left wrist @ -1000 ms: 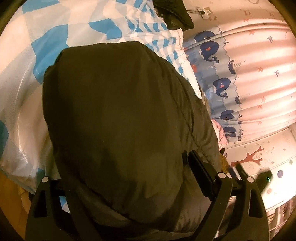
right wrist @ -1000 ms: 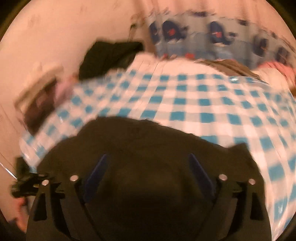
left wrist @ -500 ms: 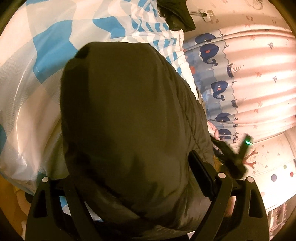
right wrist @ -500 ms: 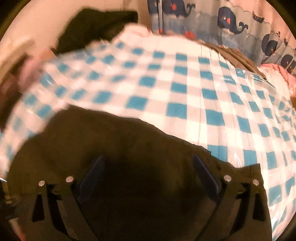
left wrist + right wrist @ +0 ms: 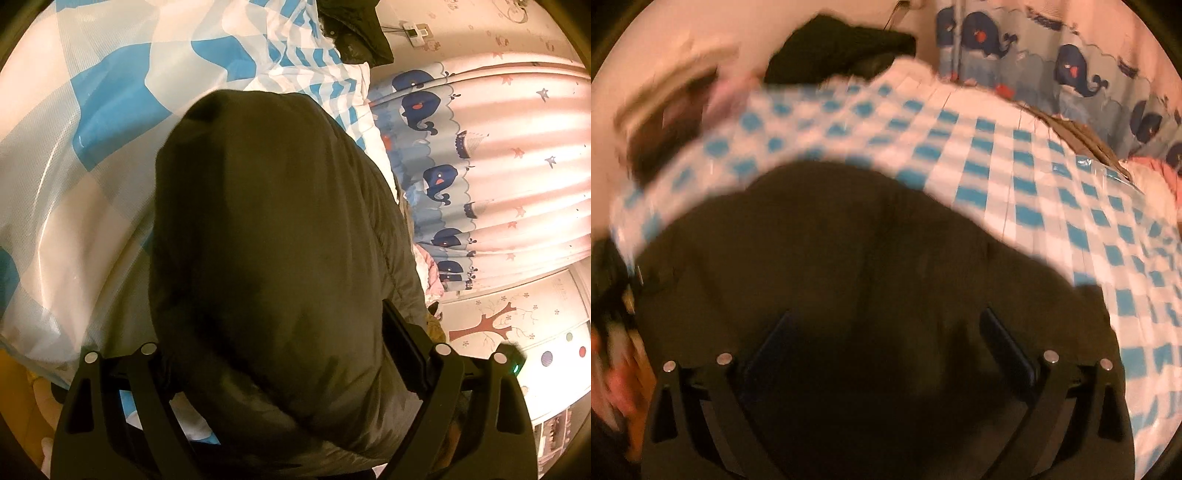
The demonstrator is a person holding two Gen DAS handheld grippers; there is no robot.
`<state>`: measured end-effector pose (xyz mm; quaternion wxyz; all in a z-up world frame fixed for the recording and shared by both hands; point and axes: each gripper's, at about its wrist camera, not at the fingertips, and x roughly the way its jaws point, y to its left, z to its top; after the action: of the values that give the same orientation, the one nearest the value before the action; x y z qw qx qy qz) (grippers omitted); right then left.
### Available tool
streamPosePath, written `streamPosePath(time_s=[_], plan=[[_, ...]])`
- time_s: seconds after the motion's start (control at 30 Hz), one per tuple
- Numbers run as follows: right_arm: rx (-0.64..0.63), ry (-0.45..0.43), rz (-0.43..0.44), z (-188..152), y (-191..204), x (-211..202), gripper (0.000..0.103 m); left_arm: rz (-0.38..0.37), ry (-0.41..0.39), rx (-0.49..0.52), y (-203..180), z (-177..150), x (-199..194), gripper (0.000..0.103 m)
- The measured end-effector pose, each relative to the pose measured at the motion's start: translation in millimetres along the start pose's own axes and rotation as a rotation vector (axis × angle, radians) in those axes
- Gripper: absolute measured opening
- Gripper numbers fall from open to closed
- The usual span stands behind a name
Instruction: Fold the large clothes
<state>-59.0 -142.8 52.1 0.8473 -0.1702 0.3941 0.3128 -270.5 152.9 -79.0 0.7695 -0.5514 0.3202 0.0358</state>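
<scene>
A large dark olive padded jacket [image 5: 273, 258] fills the left wrist view, bulging up between the wide-apart fingers of my left gripper [image 5: 280, 354], over a blue-and-white checked cover [image 5: 92, 140]. The left finger is buried under the cloth; the right finger pad [image 5: 402, 350] shows beside it. In the right wrist view the same jacket [image 5: 849, 280] lies on the checked cover [image 5: 1015, 173]. My right gripper [image 5: 886, 343] stands with its fingers wide apart around the jacket's near part. That view is blurred.
A dark garment [image 5: 354, 29] lies at the far end of the cover; it also shows in the right wrist view [image 5: 842, 48]. A whale-print curtain [image 5: 480, 166] hangs along the bed's side. Pink cloth [image 5: 1167, 173] lies at the right edge.
The jacket's bulk has shifted right in the left wrist view, showing more checked cover at left. The right wrist view has swung about over the jacket and is blurred by motion.
</scene>
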Motion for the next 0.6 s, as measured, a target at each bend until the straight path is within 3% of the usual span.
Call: streamPosePath(time_s=[0.03,0.17,0.3,0.5,0.6], plan=[[-0.018,0.046,-0.002,-9,4,16,0.096,0.006,-0.004,0.001,-2,0,1,0.085],[0.029,0.078,0.025,-12,-2,28,0.097,0.024,-0.009,0.002,-7,1,1,0.085],[0.027,-0.003,0.024,-20,7,-8,0.097,0.015,-0.023,-0.036,0,8,-5,0.085],[0.021,0.06,0.018,-37,14,11,0.097,0.026,-0.04,-0.054,-1,9,-5,0.085],[0.043,-0.005,0.024,-35,12,-7,0.097,0.012,-0.043,-0.046,-3,10,-6,0.085]])
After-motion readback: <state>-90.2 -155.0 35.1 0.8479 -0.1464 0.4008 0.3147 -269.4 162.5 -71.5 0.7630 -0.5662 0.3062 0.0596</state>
